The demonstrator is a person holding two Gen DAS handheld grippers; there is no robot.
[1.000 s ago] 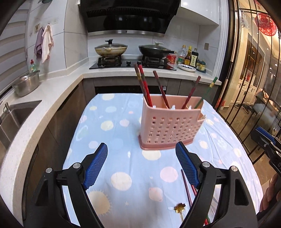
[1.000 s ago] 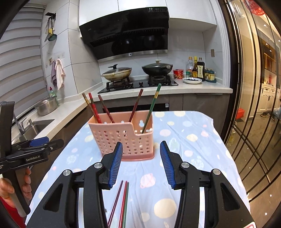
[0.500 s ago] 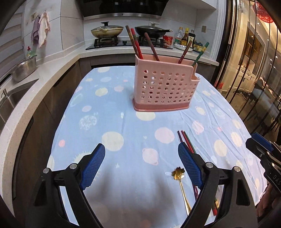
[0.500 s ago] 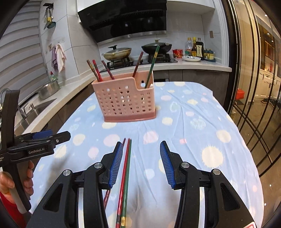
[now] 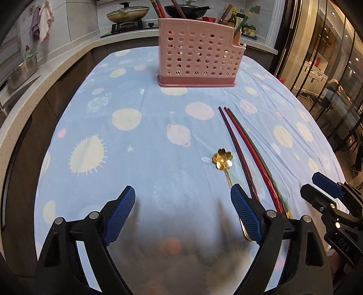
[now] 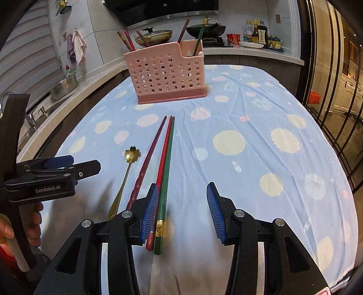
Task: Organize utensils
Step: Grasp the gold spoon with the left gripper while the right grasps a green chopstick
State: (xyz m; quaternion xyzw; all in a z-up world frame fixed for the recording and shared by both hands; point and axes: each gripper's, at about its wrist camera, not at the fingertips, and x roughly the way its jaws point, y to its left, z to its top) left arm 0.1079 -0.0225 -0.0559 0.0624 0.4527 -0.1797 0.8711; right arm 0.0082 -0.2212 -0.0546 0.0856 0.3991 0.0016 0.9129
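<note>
A pink perforated utensil holder (image 5: 197, 56) (image 6: 168, 70) stands at the far end of the blue dotted tablecloth (image 5: 136, 136) (image 6: 238, 147) with several chopsticks upright in it. Three loose chopsticks, dark purple, red and green (image 5: 247, 149) (image 6: 165, 158), lie side by side on the cloth. A gold flower-headed spoon (image 5: 223, 160) (image 6: 127, 172) lies just left of them. My left gripper (image 5: 181, 204) is open and empty, its right finger over the spoon's handle. My right gripper (image 6: 181, 197) is open and empty, its left finger beside the green chopstick's end.
A kitchen counter with a stove, pans (image 5: 128, 14) and sauce bottles (image 6: 258, 34) runs behind the table. A sink and a steel pot (image 6: 64, 86) are on the left. Glass doors (image 5: 329, 68) stand on the right. The cloth hangs over the table edges.
Both grippers have pulled back from the holder and tilted down toward the near cloth. The loose chopsticks and spoon now lie between and beside the fingers. Both stay open.
</note>
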